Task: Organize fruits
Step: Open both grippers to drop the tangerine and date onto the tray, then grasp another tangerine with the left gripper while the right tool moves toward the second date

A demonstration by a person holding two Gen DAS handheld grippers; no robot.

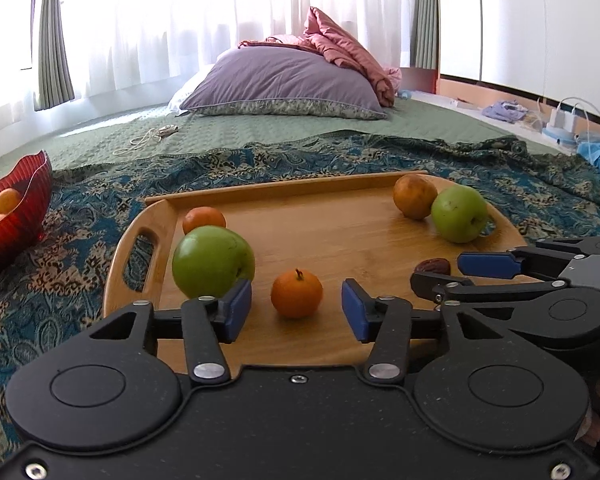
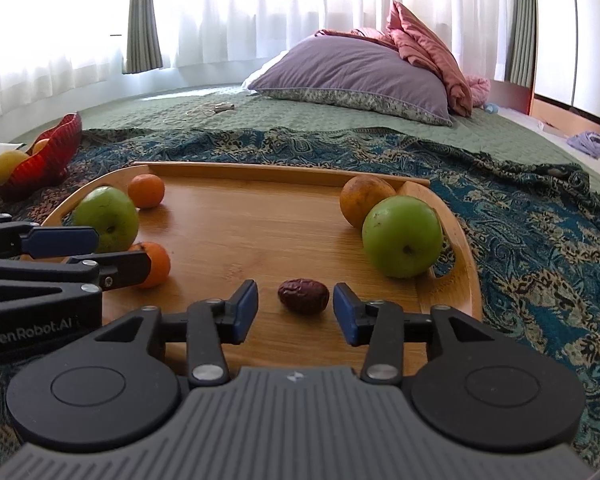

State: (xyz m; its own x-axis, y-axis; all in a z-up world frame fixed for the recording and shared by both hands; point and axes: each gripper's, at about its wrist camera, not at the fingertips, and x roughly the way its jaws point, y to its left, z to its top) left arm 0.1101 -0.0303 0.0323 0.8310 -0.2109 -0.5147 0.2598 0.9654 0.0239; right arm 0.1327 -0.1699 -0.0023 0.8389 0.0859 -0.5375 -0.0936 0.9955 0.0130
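- The left claw (image 1: 296,312) stands with its pads apart, a small orange (image 1: 297,293) lying between them on the tray (image 1: 340,236); neither pad touches it.
- The right claw (image 2: 296,312) is also apart, straddling a wrinkled date (image 2: 303,295) near the tray's front edge, with a gap showing on each side.
- Other fruit on the tray: a green apple (image 1: 213,261) and a second orange (image 1: 204,220) at the left, another green apple (image 1: 459,213) touching a brownish-yellow fruit (image 1: 415,196) at the far right.
- A red bowl (image 1: 18,216) with several fruits in it sits on the patterned bedspread, well apart to the left; it is probably where the fruit goes.
- The orange looks light, round and fairly firm; it could roll on the smooth wood, so grip it across its widest middle, not near the stem.
- The date is likely very light, soft and perhaps sticky; take it across its short side with a gentle squeeze.
- The apples look heavier, hard and glossy, so likely to slip; grip them at the widest girth.
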